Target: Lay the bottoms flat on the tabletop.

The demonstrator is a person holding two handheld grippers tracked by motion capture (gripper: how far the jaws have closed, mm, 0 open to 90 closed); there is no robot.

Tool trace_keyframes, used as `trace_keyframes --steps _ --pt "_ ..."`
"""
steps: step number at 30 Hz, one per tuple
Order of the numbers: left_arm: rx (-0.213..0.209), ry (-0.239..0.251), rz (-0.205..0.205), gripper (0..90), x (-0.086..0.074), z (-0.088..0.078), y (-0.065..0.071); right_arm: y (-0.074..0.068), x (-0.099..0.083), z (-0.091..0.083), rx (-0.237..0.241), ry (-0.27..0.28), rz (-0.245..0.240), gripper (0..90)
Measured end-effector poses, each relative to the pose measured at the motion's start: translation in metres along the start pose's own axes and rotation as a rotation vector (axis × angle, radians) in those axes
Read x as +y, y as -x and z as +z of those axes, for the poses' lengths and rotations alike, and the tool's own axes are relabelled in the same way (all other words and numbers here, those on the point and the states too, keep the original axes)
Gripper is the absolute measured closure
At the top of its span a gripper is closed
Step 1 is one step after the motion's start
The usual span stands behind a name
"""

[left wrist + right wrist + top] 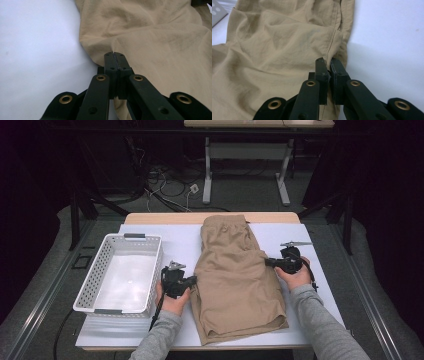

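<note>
Pinching tan shorts (235, 280) at both side edges. My left gripper (115, 55) clamped on fabric fold at shorts' left edge; my right gripper (329, 62) clamped on edge by side seam. Shorts thin, crinkled, khaki, laid flat mid-table on white mat (182, 237), hem nearest me, elastic waistband far end touching bare wood strip. White perforated basket (95, 275) sits left of shorts, well apart.
</note>
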State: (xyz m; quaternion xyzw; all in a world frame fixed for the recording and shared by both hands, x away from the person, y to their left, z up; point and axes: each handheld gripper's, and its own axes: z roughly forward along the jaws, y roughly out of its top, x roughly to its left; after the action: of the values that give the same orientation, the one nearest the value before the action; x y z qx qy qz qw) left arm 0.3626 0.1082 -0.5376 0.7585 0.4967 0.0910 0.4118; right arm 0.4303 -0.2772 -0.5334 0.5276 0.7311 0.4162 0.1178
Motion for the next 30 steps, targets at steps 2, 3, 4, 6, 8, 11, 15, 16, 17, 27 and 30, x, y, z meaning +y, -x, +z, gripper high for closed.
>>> trace_keyframes --steps 2,3,4,6,8,11,15,16,17,27,30 --pt "-0.007 0.007 -0.003 89.0 -0.001 0.000 0.002 -0.001 -0.001 0.000 0.003 0.000 -0.002 82.3" --pt "-0.014 0.009 0.000 87.6 -0.001 -0.001 0.002 -0.002 -0.001 -0.001 0.004 -0.004 -0.003 80.8" --pt "-0.018 0.008 -0.001 86.4 -0.001 -0.002 0.003 -0.003 -0.001 -0.002 0.007 -0.002 -0.004 78.9" --pt "-0.027 0.019 -0.004 83.7 -0.001 -0.004 0.005 -0.005 -0.001 -0.004 0.013 -0.003 0.002 73.4" --pt "-0.037 0.030 -0.007 79.2 -0.002 -0.006 0.007 -0.008 -0.001 -0.007 0.017 0.005 -0.004 70.2" --pt "-0.061 0.055 -0.023 67.8 -0.004 -0.011 0.010 -0.013 -0.002 -0.013 0.006 0.017 -0.030 61.2" --pt "-0.112 0.054 -0.066 51.6 -0.011 -0.015 0.014 -0.019 -0.008 -0.023 0.017 0.035 -0.025 52.9" --pt "-0.113 0.049 -0.064 48.3 -0.013 -0.016 0.015 -0.021 -0.010 -0.026 0.016 0.038 -0.018 51.9" --pt "-0.113 0.042 -0.060 46.6 -0.015 -0.017 0.017 -0.021 -0.012 -0.029 0.015 0.040 -0.029 51.7" --pt "-0.099 0.063 -0.073 35.8 -0.039 -0.032 0.024 -0.025 -0.041 -0.053 -0.003 0.073 -0.014 49.6" --pt "-0.103 0.045 -0.065 34.3 -0.046 -0.036 0.027 -0.027 -0.049 -0.058 0.001 0.069 -0.027 48.3"
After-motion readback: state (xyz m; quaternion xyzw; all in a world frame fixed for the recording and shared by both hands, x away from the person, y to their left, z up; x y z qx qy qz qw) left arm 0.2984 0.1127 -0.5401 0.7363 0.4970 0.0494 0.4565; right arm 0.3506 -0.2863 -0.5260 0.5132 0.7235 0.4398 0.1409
